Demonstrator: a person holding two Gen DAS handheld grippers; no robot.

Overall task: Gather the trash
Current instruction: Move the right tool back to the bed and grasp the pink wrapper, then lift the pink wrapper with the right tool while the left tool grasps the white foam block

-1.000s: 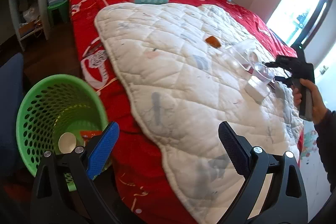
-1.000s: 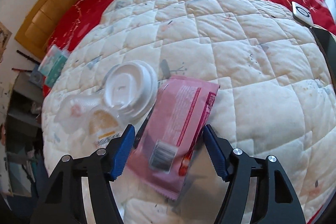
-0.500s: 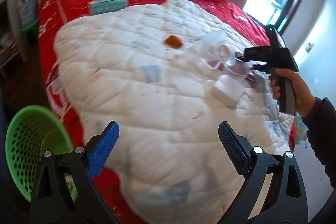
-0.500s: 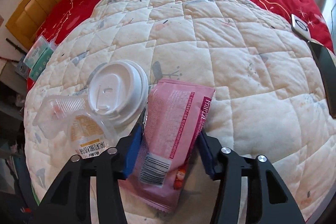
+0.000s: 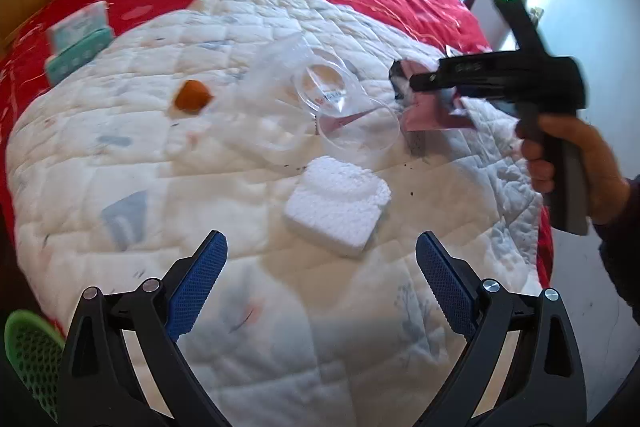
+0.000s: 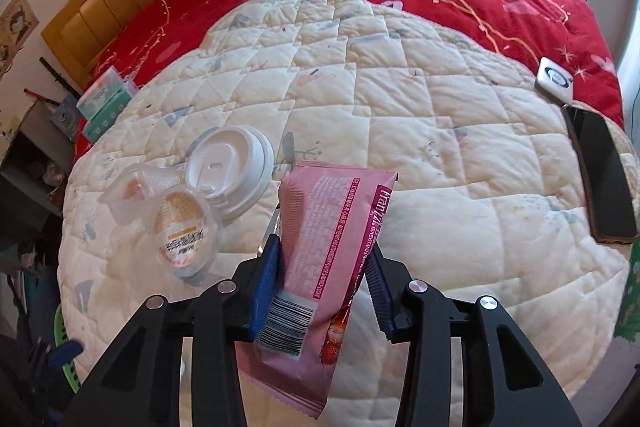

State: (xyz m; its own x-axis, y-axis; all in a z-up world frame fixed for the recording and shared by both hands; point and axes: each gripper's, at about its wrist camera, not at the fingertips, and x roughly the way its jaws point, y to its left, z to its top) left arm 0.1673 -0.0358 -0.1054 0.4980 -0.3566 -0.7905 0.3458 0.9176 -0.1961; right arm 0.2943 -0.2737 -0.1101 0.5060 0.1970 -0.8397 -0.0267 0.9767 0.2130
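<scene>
Right claw (image 6: 324,283) closing on light, crinkly pink wrapper (image 6: 320,247) mid-length, probably slippery; left claw (image 5: 320,287) released over foam block (image 5: 338,213).

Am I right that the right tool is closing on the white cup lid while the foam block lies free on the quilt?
Not quite: the right tool is closing on the pink snack wrapper, as the right wrist view shows. The white cup lid lies beside it; the foam block does lie free on the quilt.
</scene>
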